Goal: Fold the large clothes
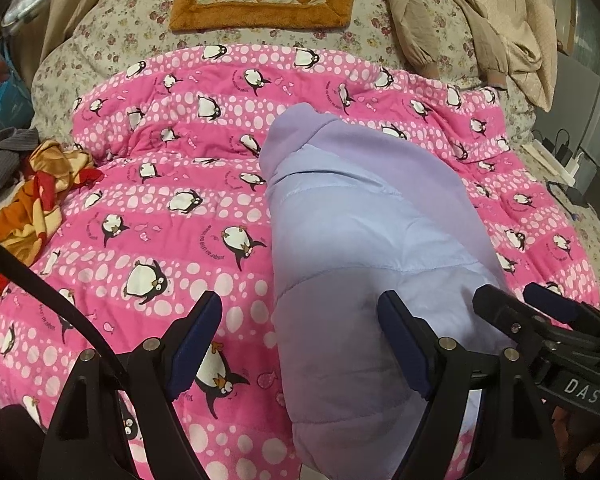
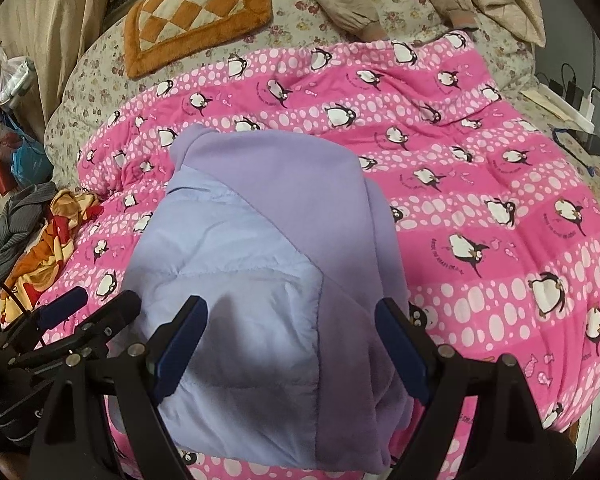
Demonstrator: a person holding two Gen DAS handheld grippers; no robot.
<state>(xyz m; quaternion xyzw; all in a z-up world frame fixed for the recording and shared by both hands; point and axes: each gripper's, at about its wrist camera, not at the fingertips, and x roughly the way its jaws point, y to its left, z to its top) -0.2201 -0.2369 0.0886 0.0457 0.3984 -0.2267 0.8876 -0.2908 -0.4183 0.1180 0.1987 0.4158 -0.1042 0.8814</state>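
Lavender jacket (image 2: pixel 268 264), quilted with a fleecy hood, lies folded narrow on the pink penguin quilt (image 2: pixel 480 184). Both the left claw (image 1: pixel 300 344) and right claw (image 2: pixel 292 344) hang spread above its near end; bare quilt flanks it.

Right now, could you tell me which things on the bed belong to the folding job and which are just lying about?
Job:
lilac padded jacket
left hand-held gripper, open
right hand-held gripper, open

Lying about:
pink penguin quilt
orange checked cushion
beige garment
orange patterned cloth
grey striped garment
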